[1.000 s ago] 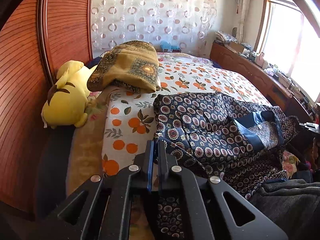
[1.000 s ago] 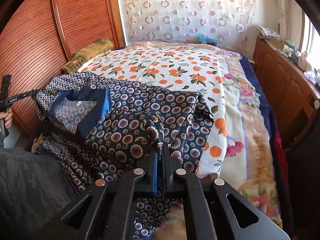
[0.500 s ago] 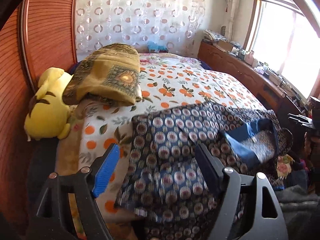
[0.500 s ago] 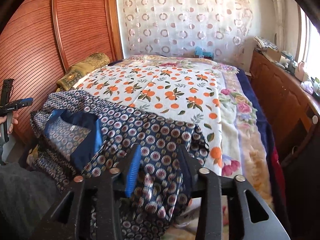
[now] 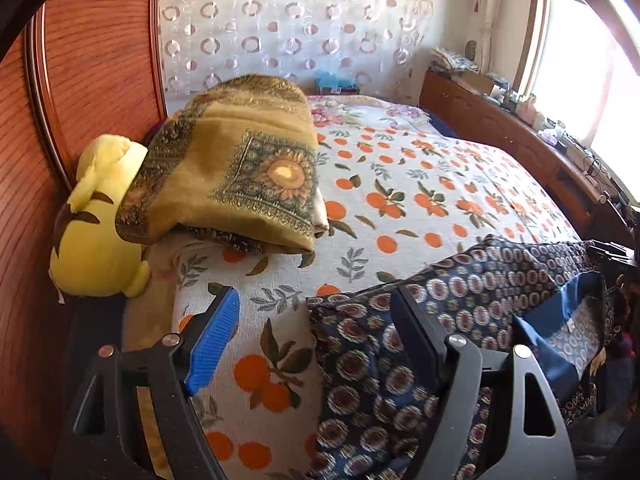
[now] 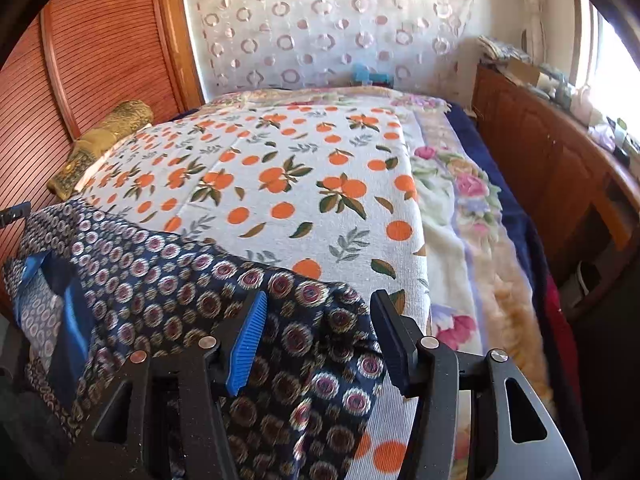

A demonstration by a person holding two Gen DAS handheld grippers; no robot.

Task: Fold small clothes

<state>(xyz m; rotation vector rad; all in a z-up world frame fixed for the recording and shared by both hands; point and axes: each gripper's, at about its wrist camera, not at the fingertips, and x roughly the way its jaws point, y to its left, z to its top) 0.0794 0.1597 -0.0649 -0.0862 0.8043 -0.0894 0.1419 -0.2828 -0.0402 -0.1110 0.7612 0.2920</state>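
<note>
A dark blue garment with a circle print [image 5: 460, 320] lies spread along the near edge of the bed, its plain blue lining showing at one end [image 5: 560, 340]. In the right wrist view the same garment [image 6: 168, 280] lies at the lower left. My left gripper [image 5: 316, 332] is open and empty, its jaws wide apart over the garment's left edge. My right gripper [image 6: 316, 336] is open and empty over the garment's right end. Neither gripper holds cloth.
The bed has an orange-print cover [image 5: 420, 200]. A folded mustard blanket [image 5: 240, 168] and a yellow plush toy [image 5: 96, 220] lie by the wooden headboard [image 5: 80, 80]. A wooden ledge with clutter [image 6: 560, 152] runs along the window side.
Both grippers were shut on the garment a second ago. They have opened, let it go, and pulled back a little. The garment now lies flatter on the bed.
</note>
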